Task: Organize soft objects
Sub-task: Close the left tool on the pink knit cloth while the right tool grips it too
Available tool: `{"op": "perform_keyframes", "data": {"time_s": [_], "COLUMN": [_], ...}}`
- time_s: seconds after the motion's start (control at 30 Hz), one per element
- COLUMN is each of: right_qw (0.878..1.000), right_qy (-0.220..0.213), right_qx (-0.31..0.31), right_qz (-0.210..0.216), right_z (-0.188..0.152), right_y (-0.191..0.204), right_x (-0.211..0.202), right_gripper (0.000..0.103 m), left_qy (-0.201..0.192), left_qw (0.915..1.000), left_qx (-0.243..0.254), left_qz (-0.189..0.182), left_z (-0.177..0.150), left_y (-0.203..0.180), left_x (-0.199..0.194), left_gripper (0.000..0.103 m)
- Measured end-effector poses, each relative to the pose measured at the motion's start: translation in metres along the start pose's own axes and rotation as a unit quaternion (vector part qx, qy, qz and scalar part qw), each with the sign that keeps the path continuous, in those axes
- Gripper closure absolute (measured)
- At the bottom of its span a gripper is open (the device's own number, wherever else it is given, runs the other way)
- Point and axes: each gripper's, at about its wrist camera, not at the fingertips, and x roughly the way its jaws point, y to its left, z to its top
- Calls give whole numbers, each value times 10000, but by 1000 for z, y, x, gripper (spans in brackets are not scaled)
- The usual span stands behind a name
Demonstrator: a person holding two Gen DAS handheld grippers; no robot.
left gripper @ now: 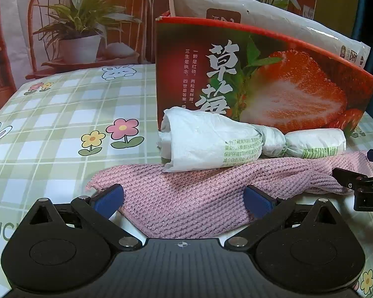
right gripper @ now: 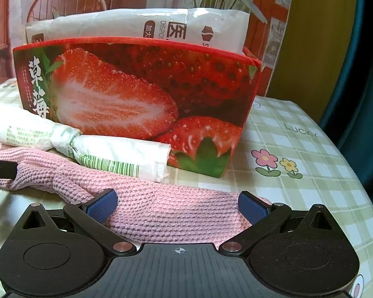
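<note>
- The pink knitted cloth (left gripper: 186, 198) lay spread across the checked tablecloth (left gripper: 62, 114), in front of the red strawberry box (left gripper: 273, 79).
- The left gripper (left gripper: 184, 200) sat low over the near edge of the cloth, its blue pads (left gripper: 107, 200) spread wide with the cloth lying between them; the jaws were released and pinched nothing.
- The right gripper (right gripper: 177, 206) was likewise splayed apart, with the cloth's other end (right gripper: 161, 211) spanning the gap between its blue pads (right gripper: 251, 208). Whether the pads touched the fabric was hard to judge from this low angle.
- In the left wrist view, part of the right gripper's black finger showed at the right edge, resting over the far end of the cloth.
- A rolled white plastic bag (left gripper: 211, 141), twisted and tied near its middle and printed in green, lay along the base of the box, its lower edge resting on the back edge of the cloth.
- In the right wrist view the same bag (right gripper: 116, 156) ran from the left edge to about the middle of the box front (right gripper: 136, 87), touching it.
- A grey-white plastic pouch (left gripper: 261, 22) with printed labels stood inside the box, sticking up above its rim.
- Behind the table hung a backdrop printed with a potted plant (left gripper: 79, 32) and a chair.
</note>
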Motion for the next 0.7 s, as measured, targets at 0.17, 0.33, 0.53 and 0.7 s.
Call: {"op": "perform_keyframes", "data": {"time_s": [0.17, 0.33, 0.53, 0.7], "right_qw": [9998, 9976, 9973, 9973], "right_qy": [111, 216, 155, 117], "right_qx": [161, 603, 617, 610], "right_qz": [-10, 248, 363, 387], "right_z": [1, -1, -4, -6], "right_y": [0, -13, -16, -16], "right_x": [2, 7, 11, 13], "right_gripper": [0, 0, 0, 0], "left_qy": [45, 98, 196, 134], "left_qw": [10000, 9998, 9982, 9973], "left_qx": [15, -30, -382, -485], "left_qz": [-46, -148, -420, -543], "left_z": [2, 4, 9, 9], "left_y": [2, 7, 16, 16], "left_x": [-1, -1, -5, -3], "left_gripper": [0, 0, 10, 12]}}
